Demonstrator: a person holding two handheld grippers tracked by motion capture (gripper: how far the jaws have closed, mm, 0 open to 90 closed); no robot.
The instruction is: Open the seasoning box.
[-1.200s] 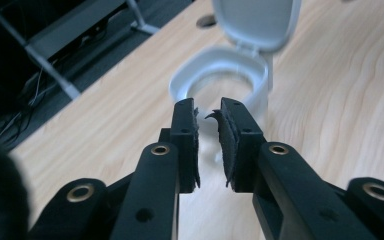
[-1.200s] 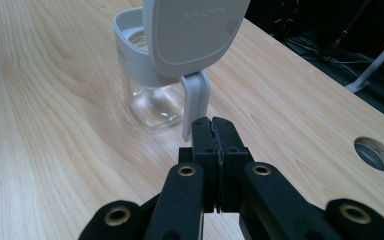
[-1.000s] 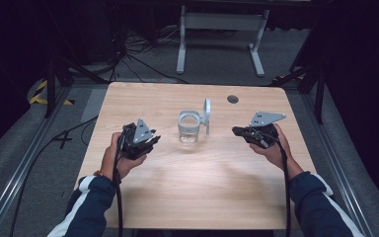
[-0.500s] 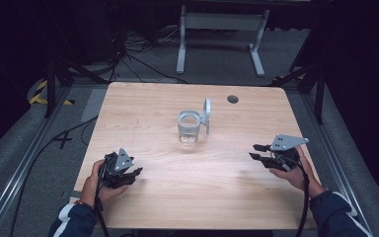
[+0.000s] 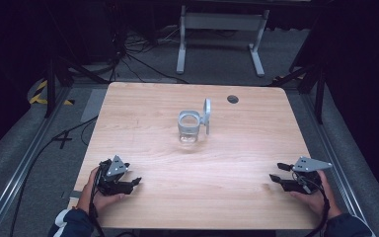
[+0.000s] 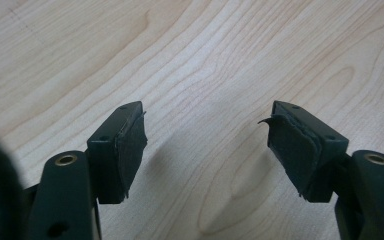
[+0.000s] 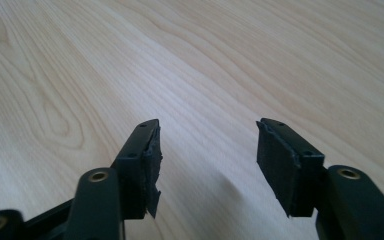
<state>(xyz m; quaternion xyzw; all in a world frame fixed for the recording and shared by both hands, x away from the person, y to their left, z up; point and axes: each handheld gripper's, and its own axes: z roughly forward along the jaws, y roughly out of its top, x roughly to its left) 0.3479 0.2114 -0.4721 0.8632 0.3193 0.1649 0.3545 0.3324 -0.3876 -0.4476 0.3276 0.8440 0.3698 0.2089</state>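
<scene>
A clear glass jar point(image 5: 189, 128) stands upright at the middle of the wooden table point(image 5: 246, 148), its hinged lid point(image 5: 207, 112) flipped up on the right side. My left gripper point(image 5: 137, 182) rests low at the near left corner, far from the jar; its jaws have just been opening and stand apart with bare wood between the pads point(image 6: 130, 150). My right gripper point(image 5: 274, 173) sits at the near right edge, jaws likewise just opened, with nothing between its pads point(image 7: 277, 165). Both point inward over the tabletop.
A round dark cable hole point(image 5: 233, 98) lies in the table's far right part. A white metal stand point(image 5: 219, 34) and loose cables point(image 5: 128, 54) sit on the floor beyond the table. Metal rails run along both sides.
Both hands have drawn back from beside the jar toward the near corners and sunk to the table. Both pairs of jaws have spread apart. The jar has stayed put.
</scene>
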